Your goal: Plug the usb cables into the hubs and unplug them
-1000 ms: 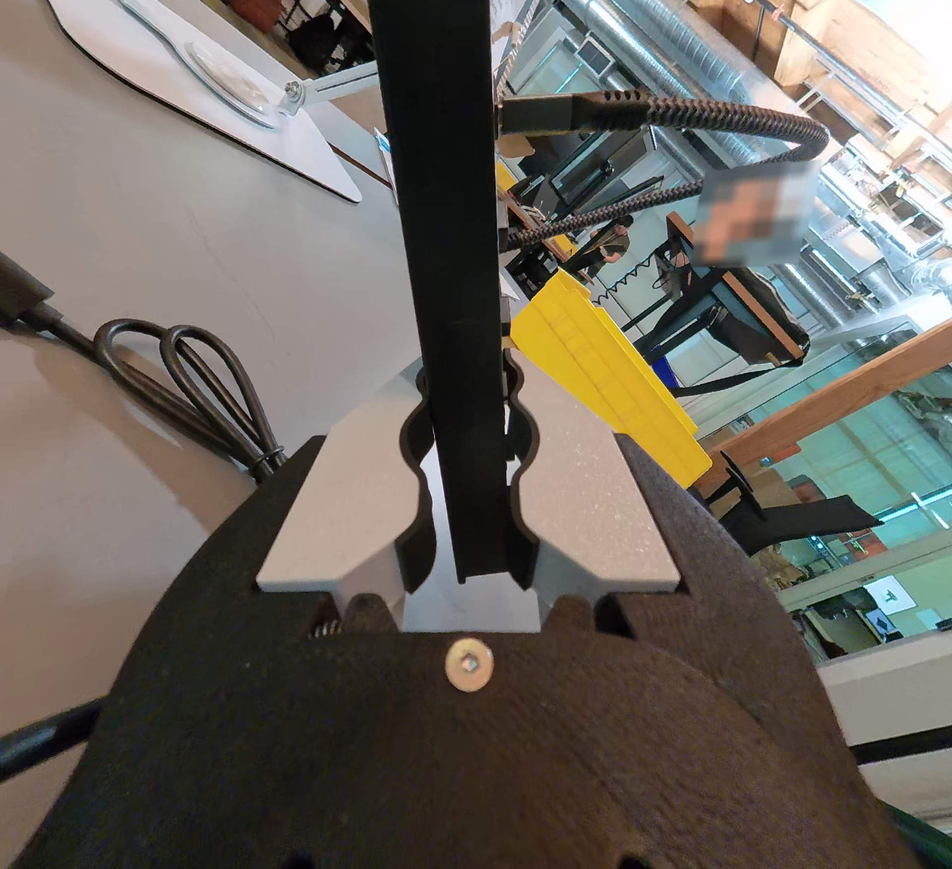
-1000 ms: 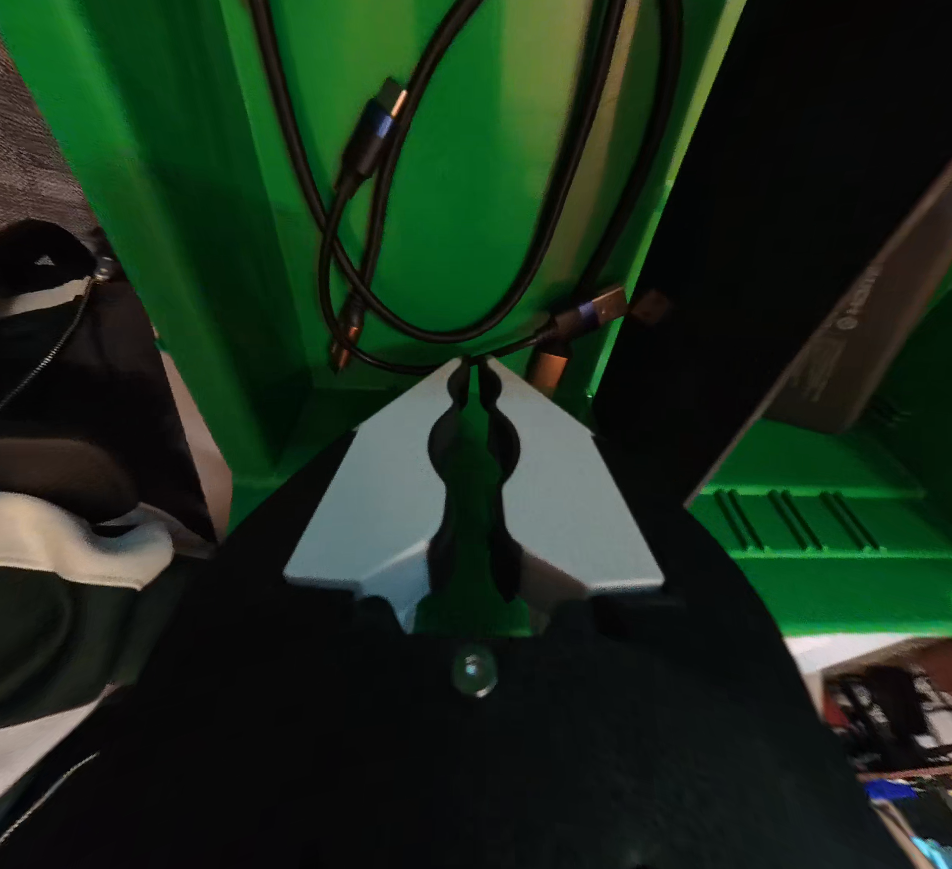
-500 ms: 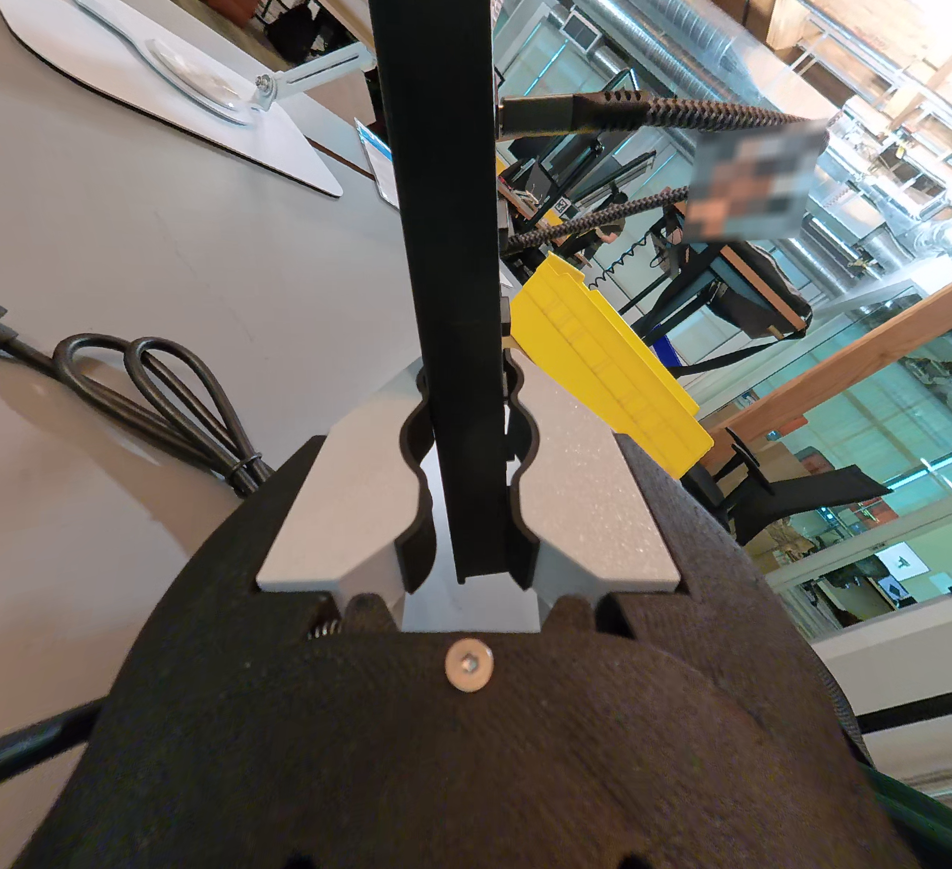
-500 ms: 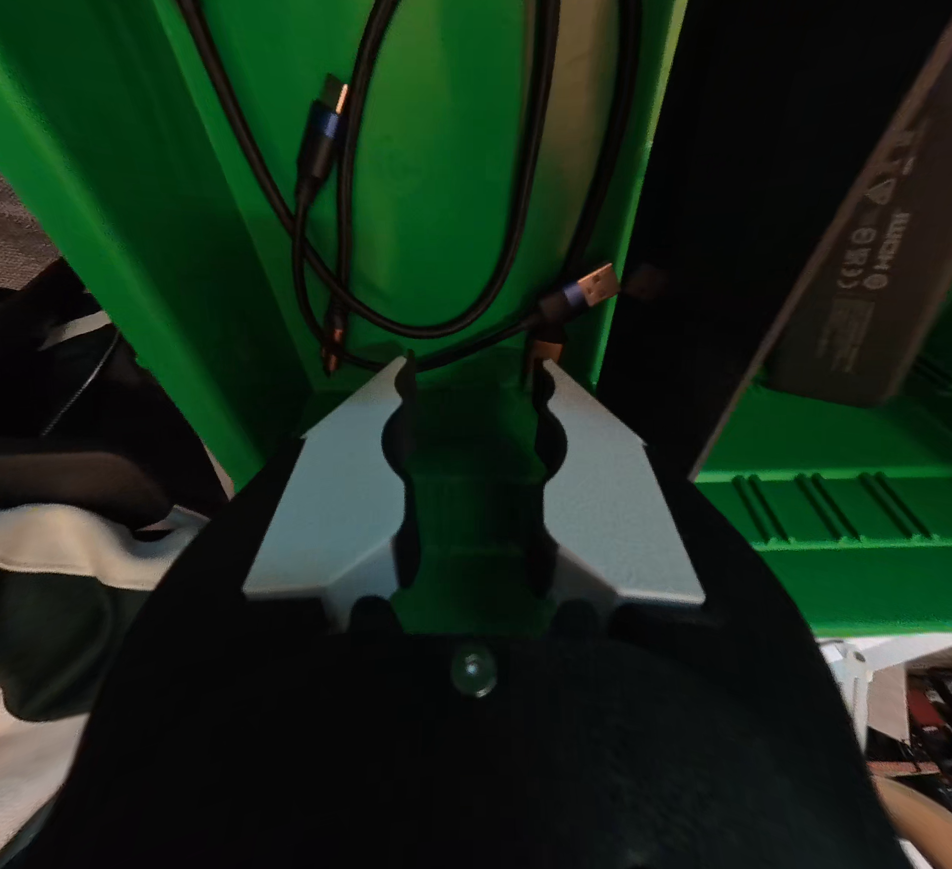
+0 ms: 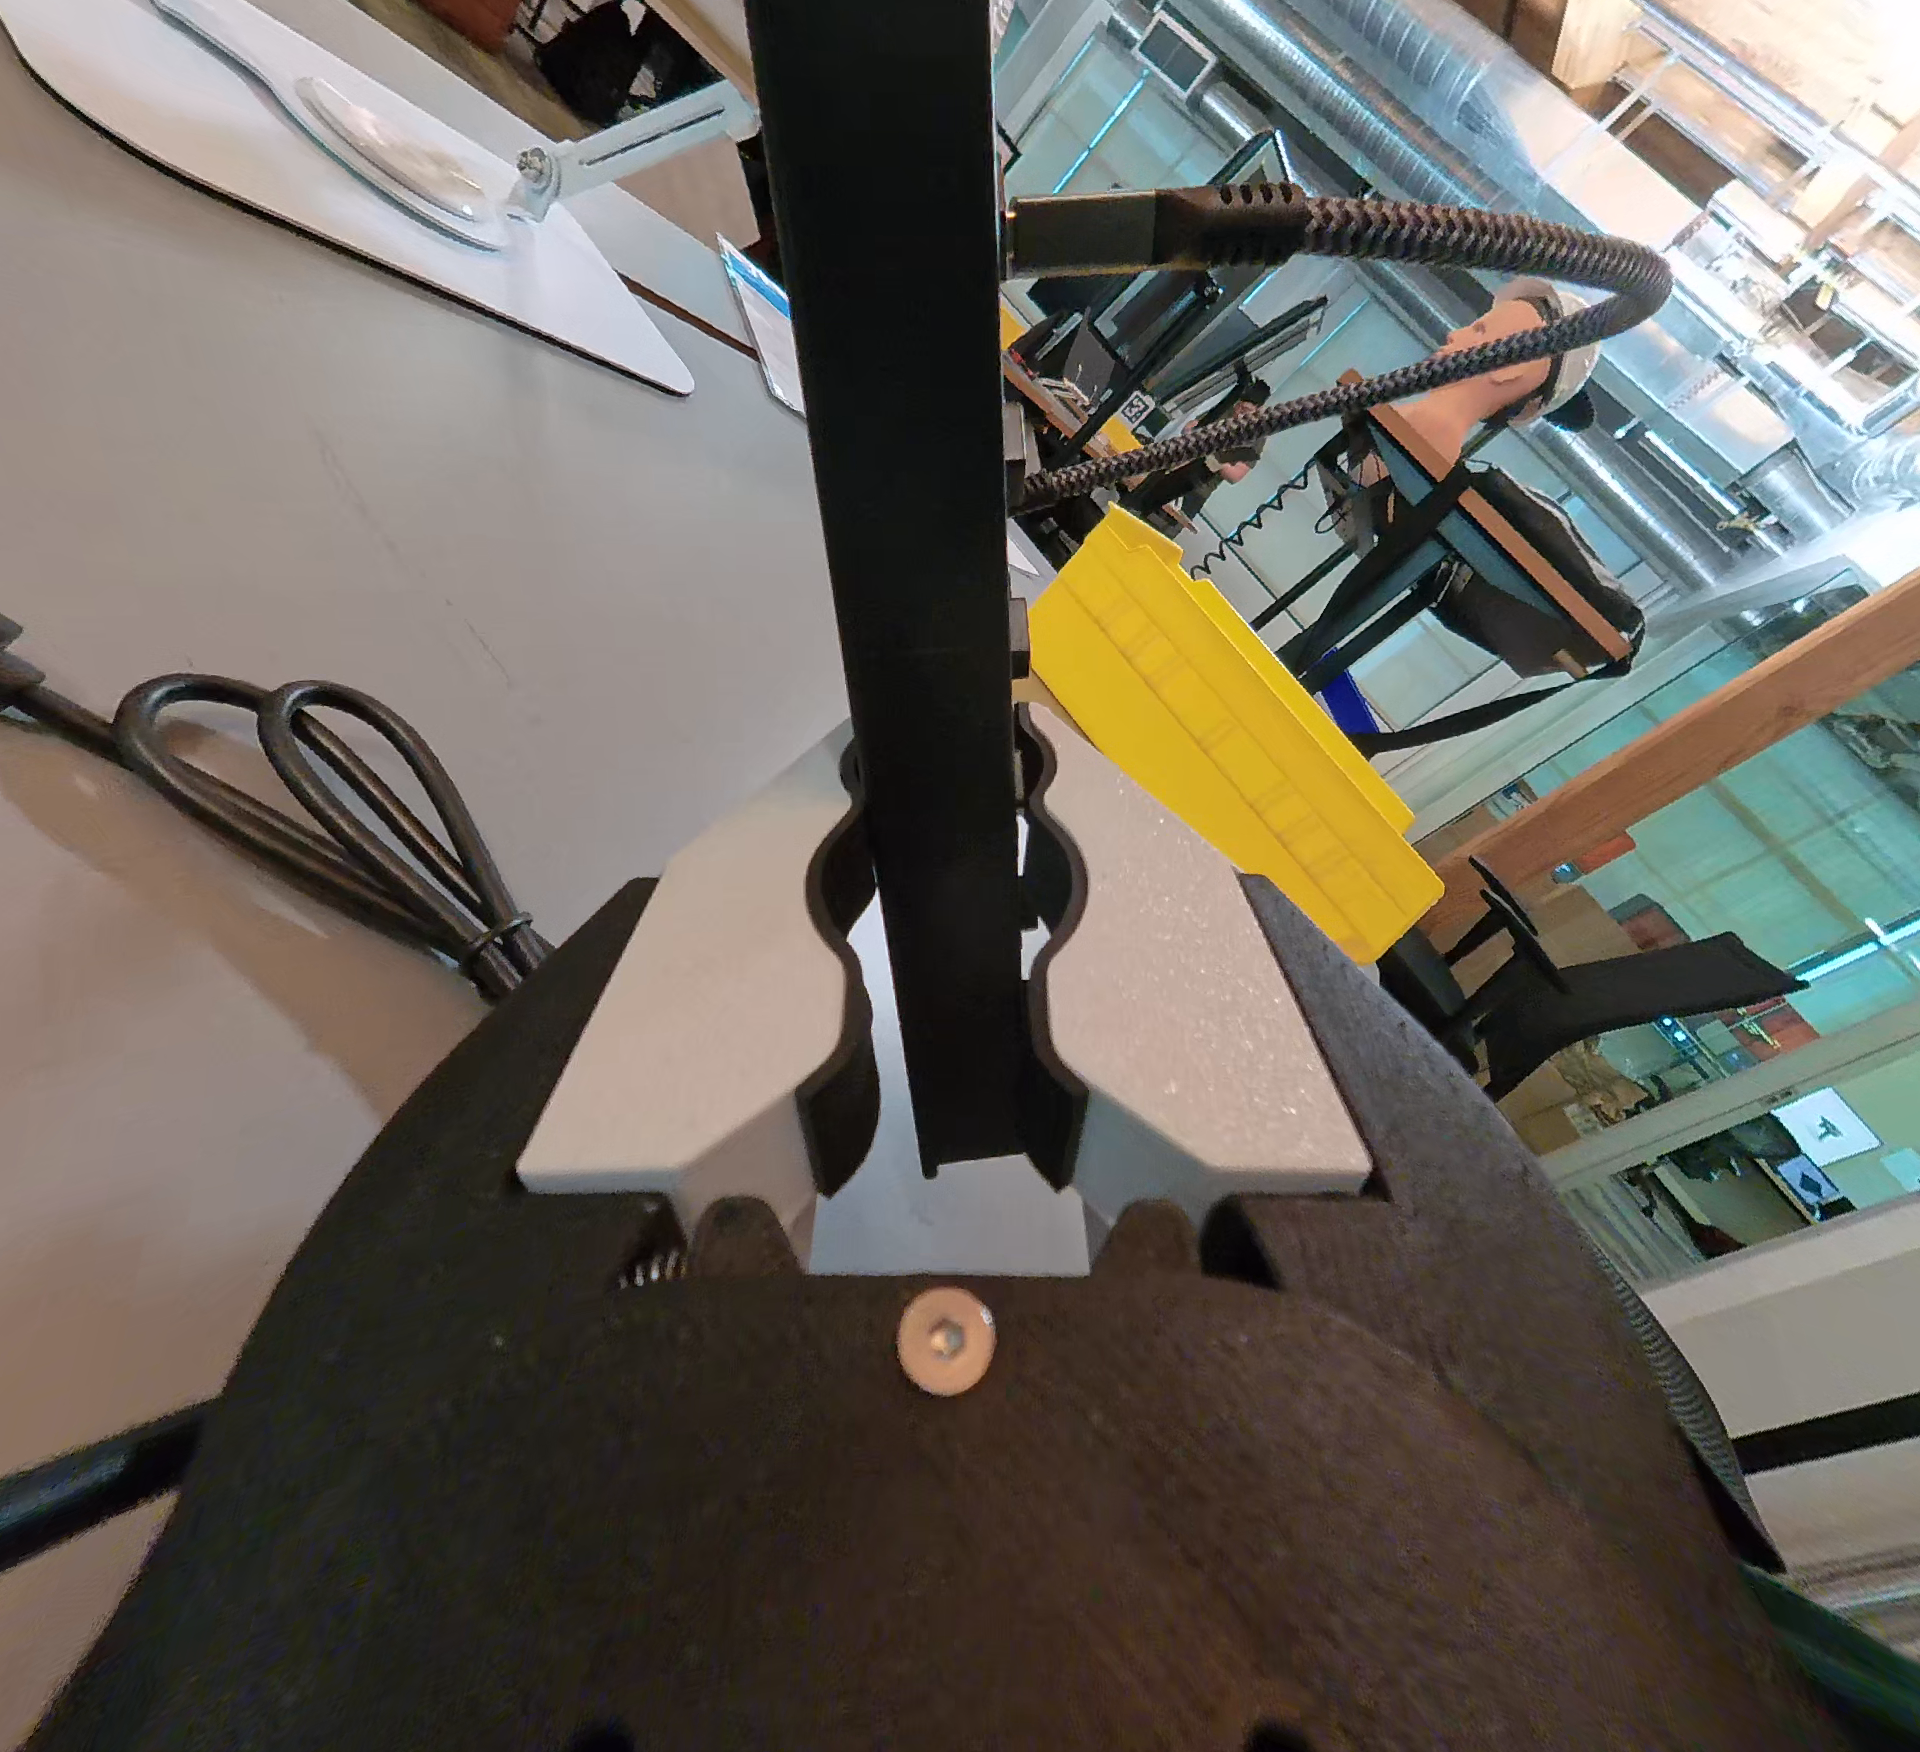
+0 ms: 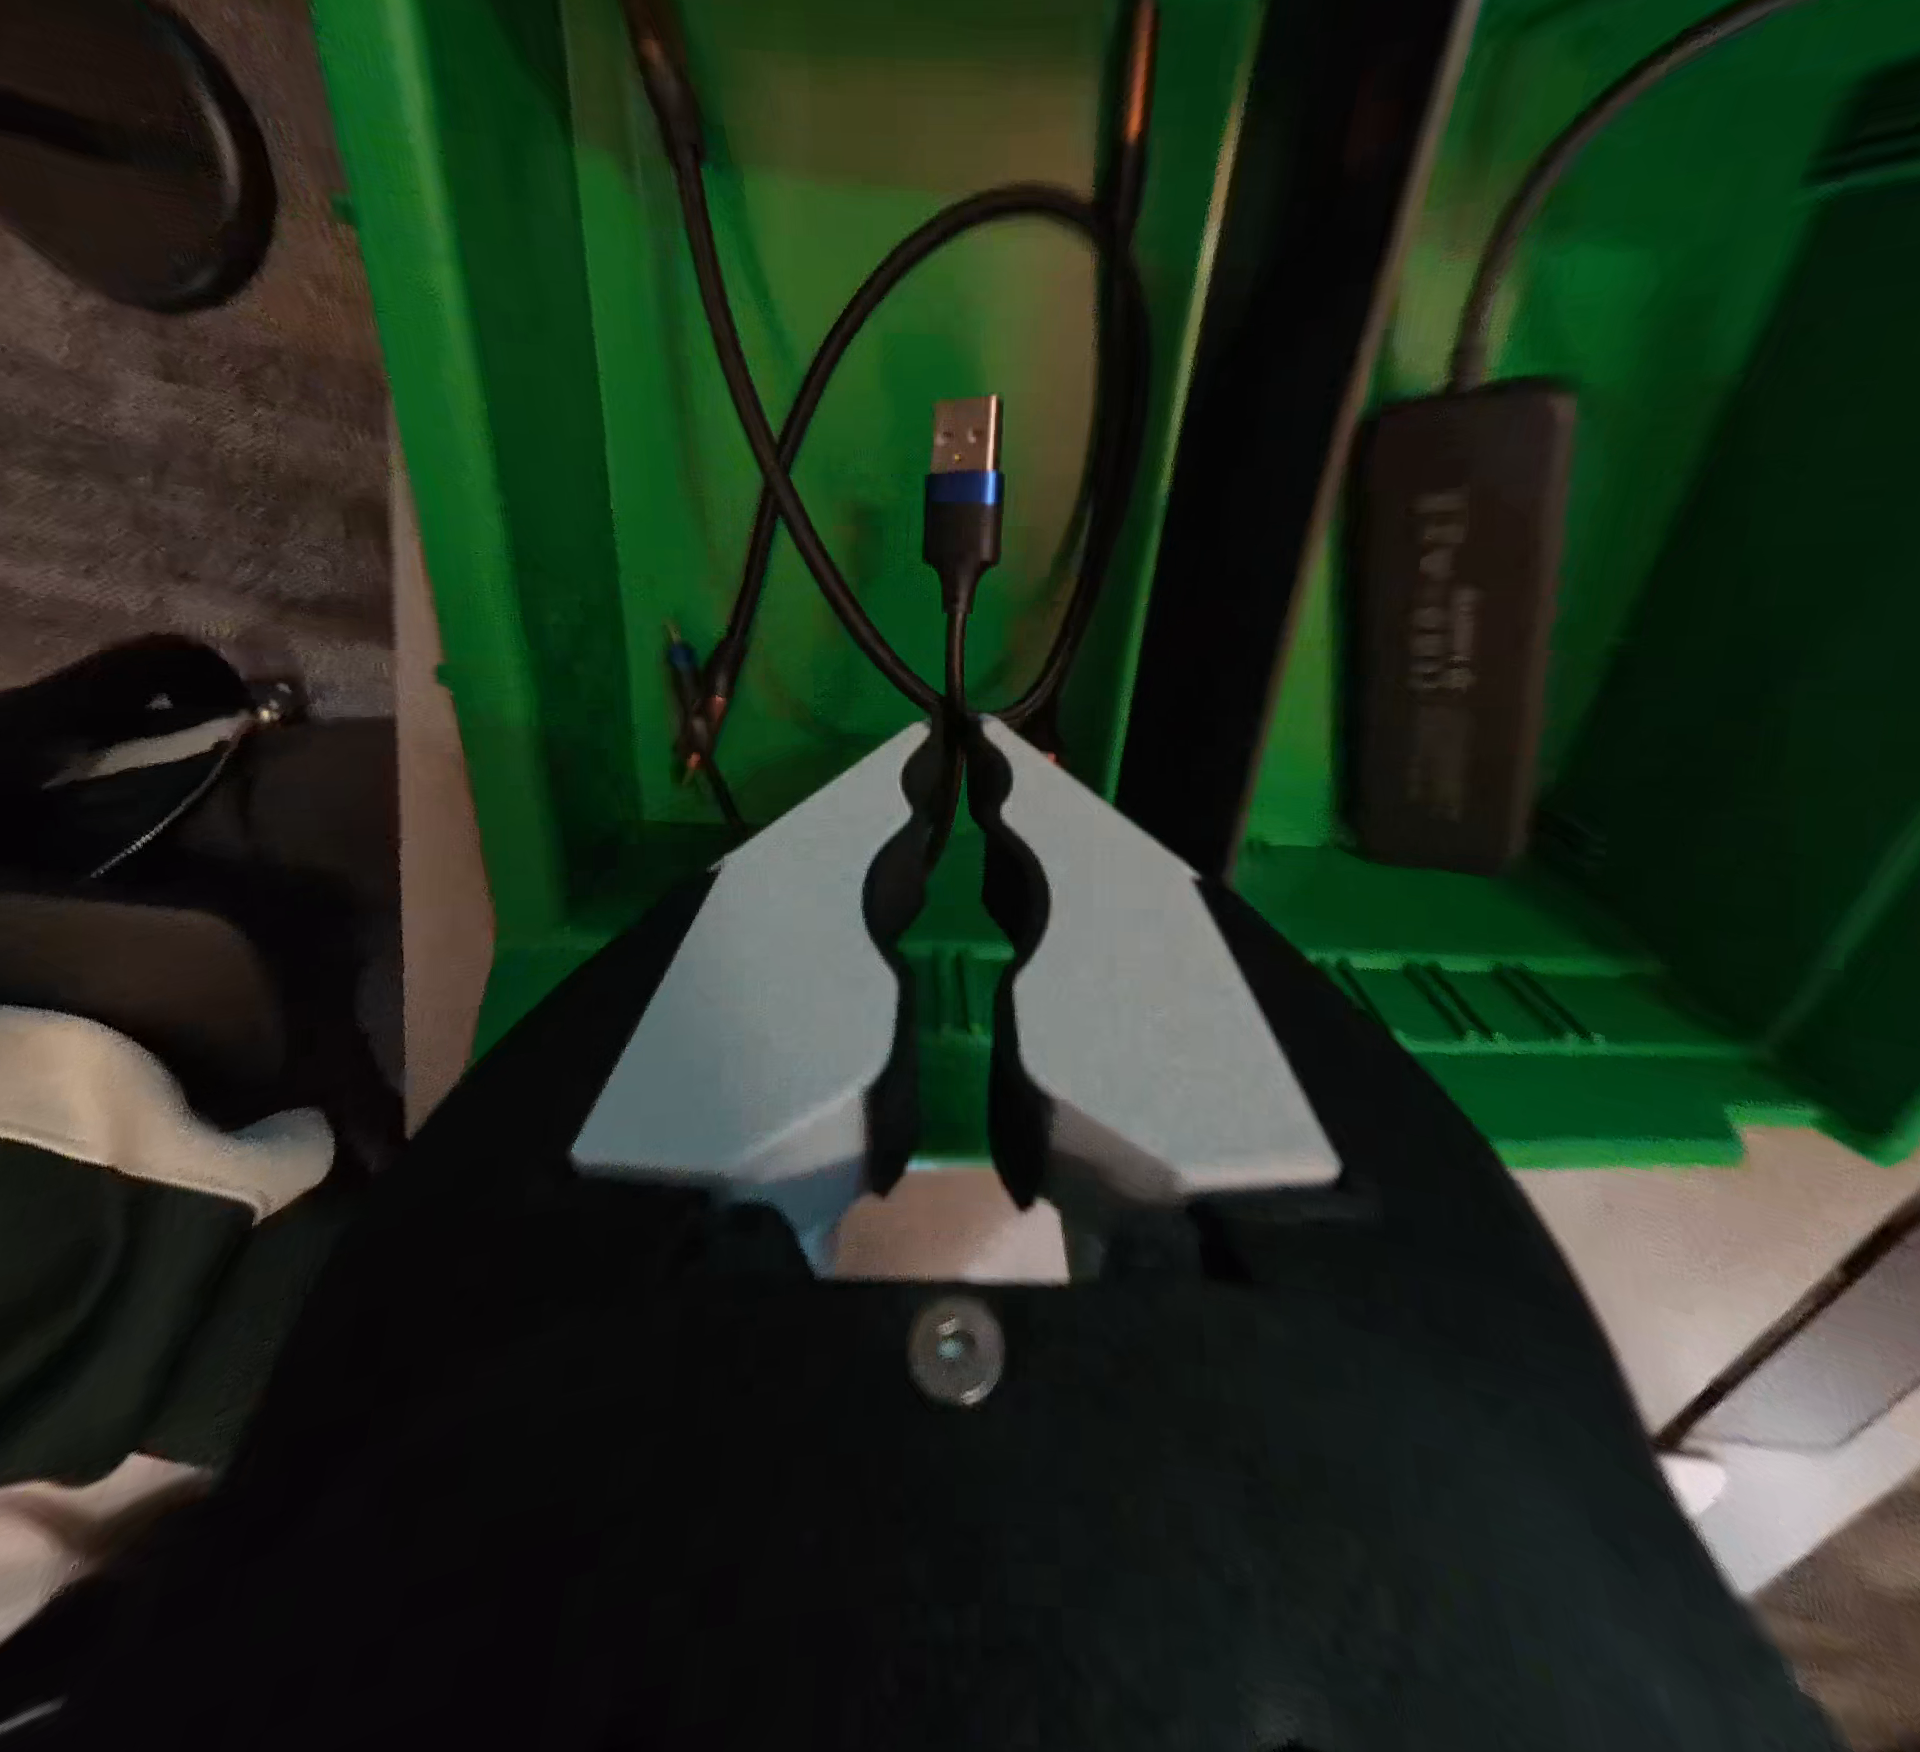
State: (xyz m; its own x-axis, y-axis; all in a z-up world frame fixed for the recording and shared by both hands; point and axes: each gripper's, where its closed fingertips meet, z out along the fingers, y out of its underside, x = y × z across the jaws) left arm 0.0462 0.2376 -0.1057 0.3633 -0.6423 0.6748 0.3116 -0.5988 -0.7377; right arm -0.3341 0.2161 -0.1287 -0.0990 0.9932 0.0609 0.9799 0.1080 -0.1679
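A pale grey table [image 5: 436,497] fills the left of the left wrist view; past its far edge the room opens into a workshop with silver ducting [image 5: 1299,40], timber beams and glass partitions. A white lamp base [image 5: 343,175] sits toward the table's far left corner, a yellow bin [image 5: 1226,746] beyond the far edge, and a coiled black cord [image 5: 332,819] near the left edge.

The left gripper [image 5: 940,757] is clamped on a long black hub [image 5: 883,414], held upright, with a braided cable [image 5: 1382,242] plugged into its right side.

In the right wrist view a green bin [image 6: 499,414] with a dark divider takes up most of the frame. A second hub [image 6: 1455,622] leans in its right compartment. The right gripper [image 6: 954,736] is pinched on a thin black usb cable [image 6: 961,559] over the left compartment, its blue-ringed plug pointing up above the fingertips. More loose cable [image 6: 790,497] lies looped behind.
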